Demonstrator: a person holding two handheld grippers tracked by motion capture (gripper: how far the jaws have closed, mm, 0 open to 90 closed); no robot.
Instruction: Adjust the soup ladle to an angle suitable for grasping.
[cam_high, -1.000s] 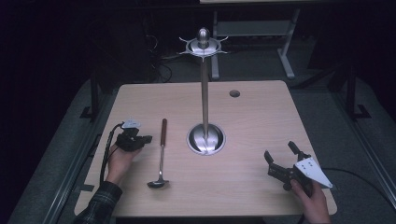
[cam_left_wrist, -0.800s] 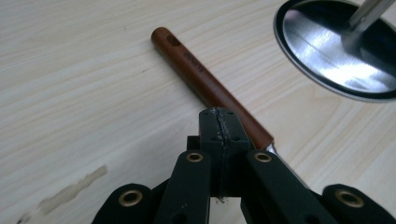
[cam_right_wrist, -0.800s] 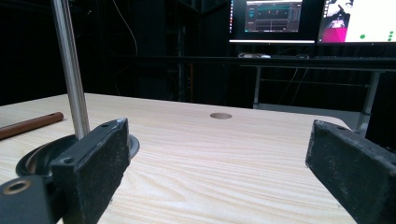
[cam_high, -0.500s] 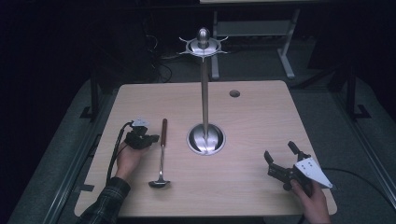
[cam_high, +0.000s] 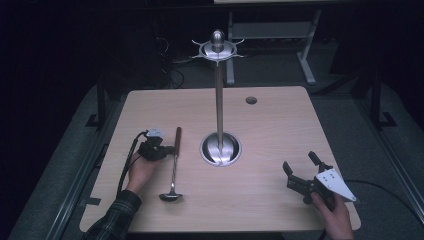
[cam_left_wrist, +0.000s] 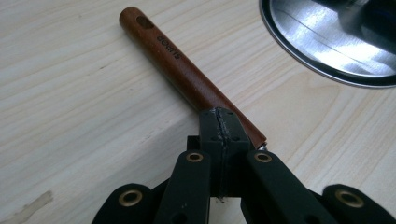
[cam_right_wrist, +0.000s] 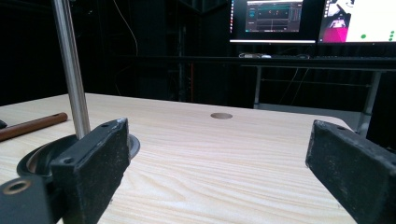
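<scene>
Currently left gripper (cam_left_wrist: 219, 140) has its jaws pressed together, tips sitting at the ladle's (cam_high: 173, 165) wooden handle (cam_left_wrist: 187, 77) near where wood meets the metal shaft; from the left gripper view they look closed beside or on top of it rather than around it, can't tell if they touch. Right gripper (cam_high: 302, 172) is spread wide, nothing between the jaws, held low over the table's (cam_high: 270, 125) near right corner in the right hand (cam_high: 332, 212). Containers: none really; closest thing is the dished round base (cam_high: 220, 149) of the steel stand (cam_high: 218, 100), and nothing lies in it. Ladle lies flat on the table left of the base, handle pointing away from the person, bowl (cam_high: 170, 196) toward them. Versus 1.0 s ago: left hand (cam_high: 141, 170) and its gripper moved right and forward, from well left of the handle to right against it; ladle, stand and right gripper haven't shifted. Counts: one ladle, one stand, two grippers, one round hole (cam_high: 251, 100) in the tabletop, two lit monitors (cam_right_wrist: 273, 18) behind the table in the right gripper view.
</scene>
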